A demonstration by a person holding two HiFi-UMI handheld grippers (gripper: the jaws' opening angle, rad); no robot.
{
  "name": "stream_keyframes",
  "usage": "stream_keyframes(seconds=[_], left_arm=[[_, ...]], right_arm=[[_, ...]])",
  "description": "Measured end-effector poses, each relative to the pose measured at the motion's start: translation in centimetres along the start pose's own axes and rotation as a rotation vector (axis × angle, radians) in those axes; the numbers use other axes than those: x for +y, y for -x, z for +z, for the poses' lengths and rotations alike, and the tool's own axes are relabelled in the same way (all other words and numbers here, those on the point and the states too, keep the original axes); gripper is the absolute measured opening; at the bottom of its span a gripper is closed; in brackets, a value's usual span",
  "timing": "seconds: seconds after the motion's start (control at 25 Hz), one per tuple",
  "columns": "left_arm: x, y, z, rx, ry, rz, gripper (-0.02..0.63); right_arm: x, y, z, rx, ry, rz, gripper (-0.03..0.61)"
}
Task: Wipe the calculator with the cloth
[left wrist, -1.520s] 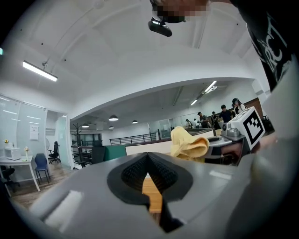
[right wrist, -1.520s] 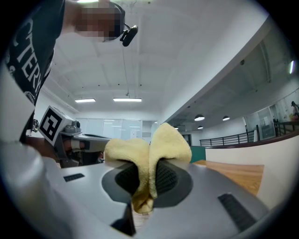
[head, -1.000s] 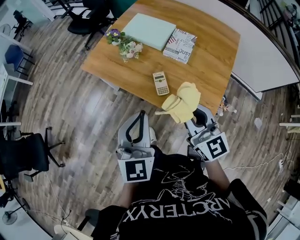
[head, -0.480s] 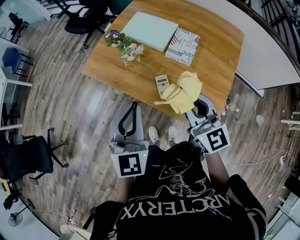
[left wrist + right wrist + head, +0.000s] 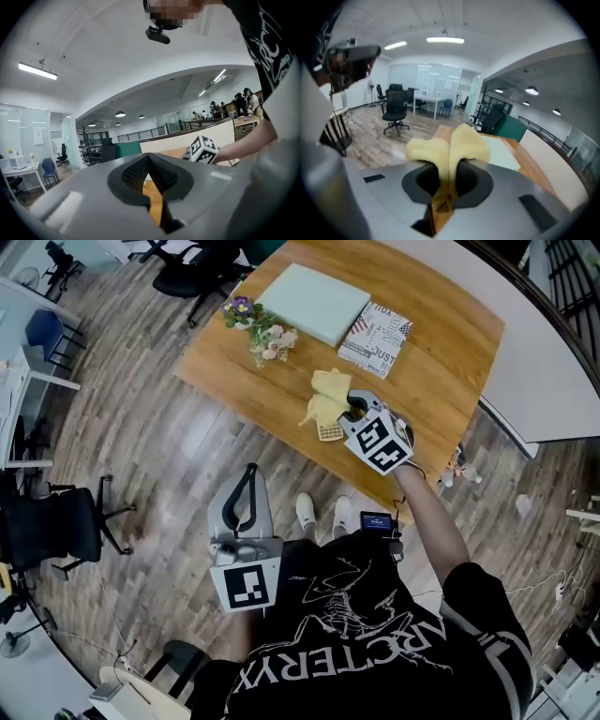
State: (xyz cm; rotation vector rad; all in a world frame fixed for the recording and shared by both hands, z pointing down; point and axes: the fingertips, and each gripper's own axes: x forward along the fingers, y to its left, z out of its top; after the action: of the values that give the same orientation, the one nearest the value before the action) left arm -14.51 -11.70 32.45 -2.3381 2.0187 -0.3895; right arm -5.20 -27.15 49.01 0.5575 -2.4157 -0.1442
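A yellow cloth (image 5: 325, 396) is pinched in my right gripper (image 5: 347, 409), which reaches out over the wooden table (image 5: 441, 371). The cloth lies on the calculator (image 5: 330, 433); only the calculator's near end shows below it. In the right gripper view the cloth (image 5: 449, 145) bulges out between the shut jaws of the right gripper (image 5: 450, 171) and hides the calculator. My left gripper (image 5: 250, 472) hangs back over the floor, short of the table, shut with nothing in it. Its pads (image 5: 158, 171) meet in the left gripper view, and the right gripper's marker cube (image 5: 202, 149) shows beyond them.
On the table's far side lie a pale green flat box (image 5: 315, 302), a printed box (image 5: 377, 336) and a small posy of flowers (image 5: 263, 334). Office chairs (image 5: 52, 531) stand on the wooden floor to the left. A white curved partition (image 5: 544, 352) runs behind the table.
My right gripper has travelled forward from the table's near edge and brought the cloth down onto the calculator. The left gripper has stayed back and sunk slightly toward the body.
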Motion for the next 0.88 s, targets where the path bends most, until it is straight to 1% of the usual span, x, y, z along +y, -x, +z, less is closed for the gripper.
stream_keyframes(seconds=[0.08,0.2,0.28,0.4,0.52,0.64,0.72,0.88], left_arm=[[0.1,1.2,-0.4,0.023,-0.009,0.034,0.009],[0.4,2.9,-1.1,0.057,-0.019,0.085,0.009],[0.8,4.2,-1.5,0.080,-0.023,0.128,0.009],[1.7,6.0,-2.2,0.113,-0.032,0.190,0.009],[2.6,7.0,-2.4,0.124,-0.039,0.242,0.009],[2.9,7.7,-2.5,0.128,-0.046,0.266,0.009],[2.9,8.1,-2.7,0.137,-0.047,0.271,0.009],[2.9,8.3,-2.7,0.131,-0.054,0.266,0.009]], right_arm=[[-0.1,-4.0,-2.8,0.123,0.118,0.047,0.054],[-0.4,-9.7,-7.4,0.291,0.294,0.093,0.054],[-0.6,-12.7,-9.6,0.360,0.379,0.105,0.052],[-0.3,-15.5,-12.0,0.432,0.460,0.115,0.052],[0.0,-17.5,-13.3,0.481,0.520,0.125,0.054],[1.0,-18.4,-14.3,0.513,0.547,0.168,0.052],[2.0,-18.5,-15.2,0.529,0.549,0.194,0.054],[2.9,-18.0,-15.6,0.528,0.525,0.202,0.054]])
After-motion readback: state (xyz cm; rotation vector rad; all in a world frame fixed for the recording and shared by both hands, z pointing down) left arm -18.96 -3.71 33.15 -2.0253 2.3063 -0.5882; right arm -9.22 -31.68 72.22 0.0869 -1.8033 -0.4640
